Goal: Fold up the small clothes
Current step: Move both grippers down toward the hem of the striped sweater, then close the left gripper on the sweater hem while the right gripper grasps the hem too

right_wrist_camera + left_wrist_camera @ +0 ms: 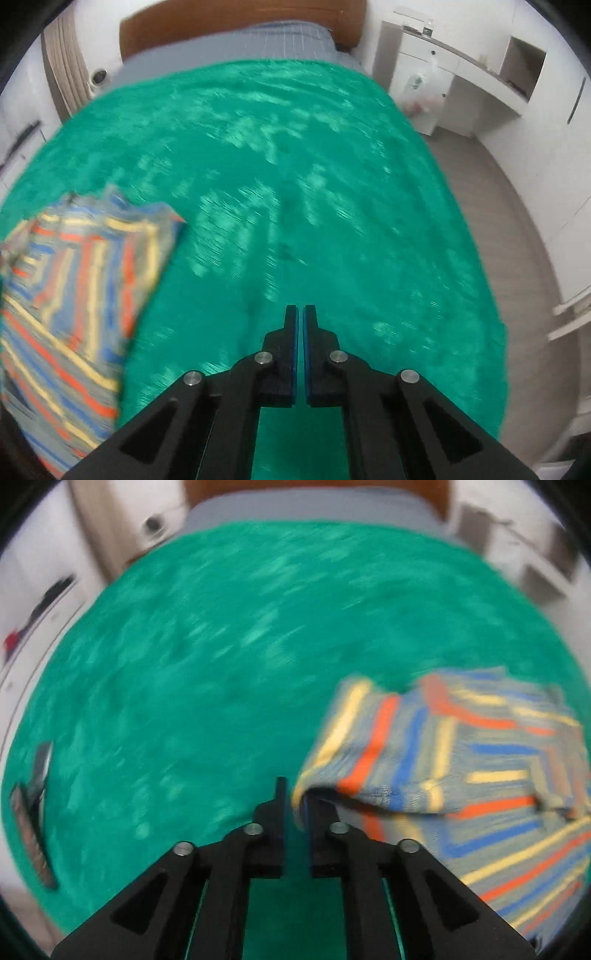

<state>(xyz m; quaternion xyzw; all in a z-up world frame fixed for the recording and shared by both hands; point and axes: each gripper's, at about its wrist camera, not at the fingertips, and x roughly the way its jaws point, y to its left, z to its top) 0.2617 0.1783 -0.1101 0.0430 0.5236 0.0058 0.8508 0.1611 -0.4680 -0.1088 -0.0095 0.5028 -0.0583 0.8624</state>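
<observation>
One striped garment (461, 775) shows in the left wrist view, its edge pinched between the nearly closed fingers of the left gripper (297, 801) above one green blanket (221, 646). Right wrist view: the right gripper (300, 314) is closed and empty, with the garment well off to its left.

Bed under a green blanket

A fuzzy green blanket (295, 177) is covering most of the bed (288, 37), leaving grey bedding showing near the brown headboard (240, 18); a striped garment (74, 288) is lying bunched on the blanket, toward its near edge.
</observation>
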